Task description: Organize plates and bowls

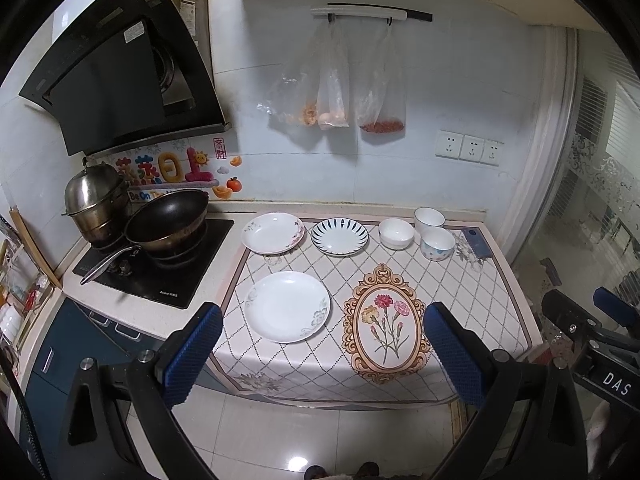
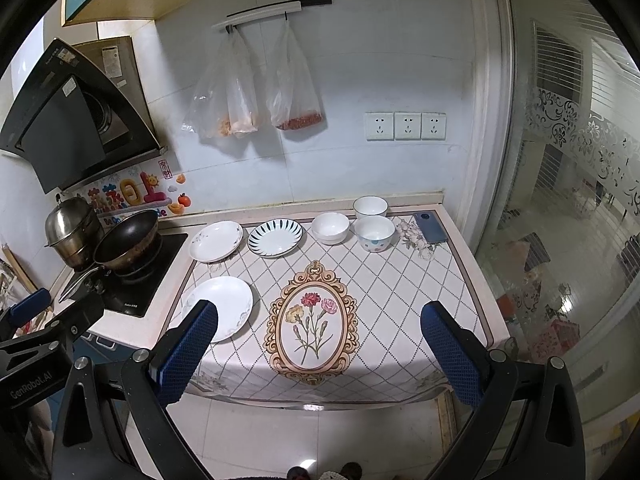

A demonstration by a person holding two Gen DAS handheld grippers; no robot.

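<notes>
Both held back from the tabletop [image 1: 500, 280] at the lower part of each frame, probably to keep the whole spread in sight before a first pick is chosen. Left hand-held gripper [image 1: 320, 356] with fingers wide apart and nothing between them; right hand-held gripper [image 2: 318, 354] likewise spread and empty, also visible at the right edge of the left wrist view. Laid out on the patterned cloth as if sorted by kind: plates toward the left of the frame, bowls toward the right, likely so that like can be stacked on like. Counted, three plates: a white plate [image 1: 287, 306] alone in the near row at centre left, a floral-rimmed plate [image 1: 273, 233] at the back left just beside the stove [image 1: 160, 276], and a blue-striped plate [image 1: 339, 236] next to it, the two rims close but apart. Counted, three bowls in the upper right of the cloth: a plain white bowl [image 1: 396, 233], seemingly two nested though hard to tell, a blue-rimmed bowl [image 1: 429, 218] behind, and a dotted bowl [image 1: 437, 243] in front, all clustered near each other. One phone [image 1: 476, 243] lying flat at the far right edge, just beside the dotted bowl, a thing to avoid knocking. Nothing yet lifted; task judged to be at its start.
</notes>
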